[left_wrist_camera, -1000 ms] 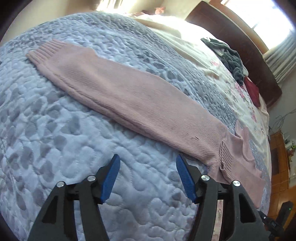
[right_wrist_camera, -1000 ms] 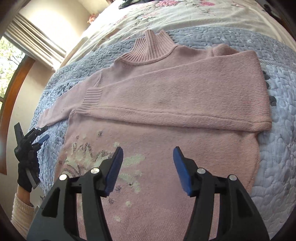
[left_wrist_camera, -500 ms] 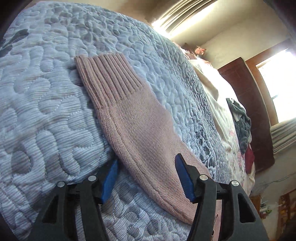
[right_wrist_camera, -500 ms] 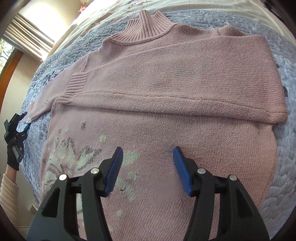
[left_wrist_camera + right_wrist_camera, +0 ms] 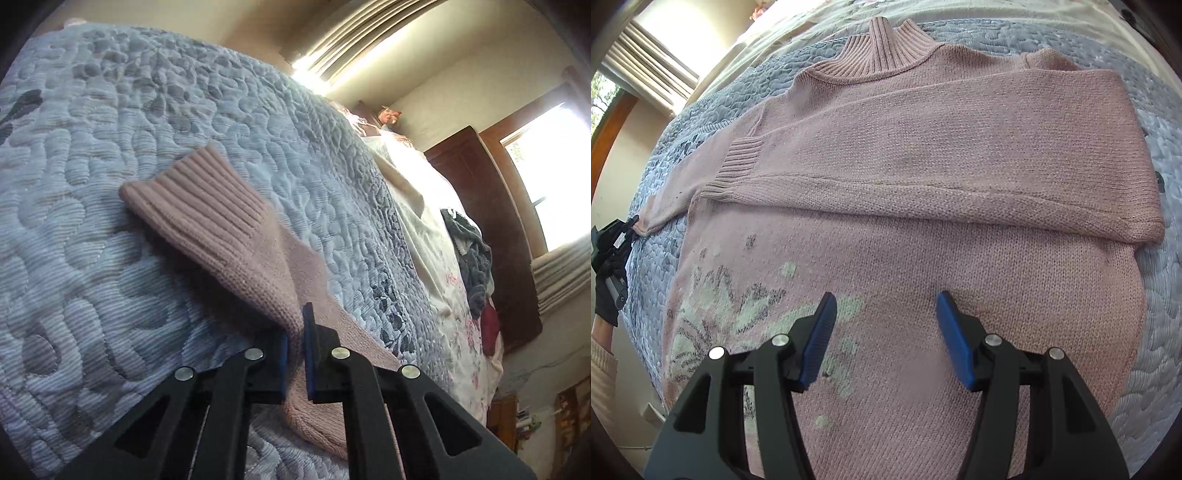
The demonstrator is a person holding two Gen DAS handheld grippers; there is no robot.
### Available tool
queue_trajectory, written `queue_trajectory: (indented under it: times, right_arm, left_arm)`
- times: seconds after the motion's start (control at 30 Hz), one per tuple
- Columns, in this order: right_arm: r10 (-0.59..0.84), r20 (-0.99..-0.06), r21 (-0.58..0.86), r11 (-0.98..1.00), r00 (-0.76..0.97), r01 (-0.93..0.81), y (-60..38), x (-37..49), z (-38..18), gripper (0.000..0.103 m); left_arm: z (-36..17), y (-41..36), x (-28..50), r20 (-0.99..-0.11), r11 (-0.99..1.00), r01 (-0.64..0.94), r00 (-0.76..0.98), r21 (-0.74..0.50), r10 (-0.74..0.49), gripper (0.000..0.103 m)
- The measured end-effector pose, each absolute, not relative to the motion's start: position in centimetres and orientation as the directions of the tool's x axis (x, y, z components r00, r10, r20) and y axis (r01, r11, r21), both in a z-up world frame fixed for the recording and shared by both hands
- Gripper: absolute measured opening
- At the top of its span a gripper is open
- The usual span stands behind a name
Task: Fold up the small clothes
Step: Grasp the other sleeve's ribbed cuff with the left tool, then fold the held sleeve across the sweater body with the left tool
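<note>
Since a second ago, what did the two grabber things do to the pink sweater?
The left tool moved in along the stretched-out sleeve toward its ribbed cuff, then closed; it now pinches the sleeve just behind the cuff. The right tool came closer over the sweater but took hold of nothing and is open as before. The other sleeve lies folded across the chest, unchanged, on the quilt.

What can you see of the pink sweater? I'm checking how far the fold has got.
The pink sweater is a knit with a ribbed turtleneck collar and a pale floral pattern on the front. It lies flat on the blue-grey quilt. One sleeve is folded across the chest, its ribbed cuff near the opposite side. The other sleeve stretches out sideways; the left gripper has its jaws shut on it just behind its cuff. The right gripper hovers open over the front.
</note>
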State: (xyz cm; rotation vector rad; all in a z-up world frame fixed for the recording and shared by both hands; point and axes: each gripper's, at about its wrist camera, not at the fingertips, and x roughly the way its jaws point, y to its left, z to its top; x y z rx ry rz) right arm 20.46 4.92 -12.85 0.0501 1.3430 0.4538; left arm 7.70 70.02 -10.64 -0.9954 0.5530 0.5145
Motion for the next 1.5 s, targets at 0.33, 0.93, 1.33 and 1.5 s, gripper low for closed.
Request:
queue_trajectory:
  times: [0.33, 0.93, 1.33, 1.5]
  right_arm:
    - [0.350, -0.920, 0.293, 0.913, 0.177, -0.284, 4.2, 19.7, -11.9, 0.057]
    - [0.358, -0.917, 0.308, 0.915, 0.175, -0.260, 3.1, 19.9, -12.5, 0.057]
    - [0.440, -0.884, 0.378, 0.872, 0.160, -0.311, 8.2, 21.3, -9.6, 0.058]
    - [0.522, -0.846, 0.462, 0.820, 0.110, -0.337, 14.1, 23.3, -8.1, 0.058]
  left_arm:
    - [-4.2, 55.0, 14.9, -0.531, 0.716, -0.321, 0.844, -0.620, -0.081, 0.006]
    - [-15.2, 38.3, 20.8, -0.681, 0.717, -0.270, 0.629, -0.643, -0.375, 0.008]
    - [-9.1, 44.9, 14.0, -0.616, 0.719, -0.178, 0.673, -0.672, -0.409, 0.026]
    - [-9.5, 49.2, 16.1, -0.709, 0.772, -0.302, 0.657, -0.559, -0.256, 0.028]
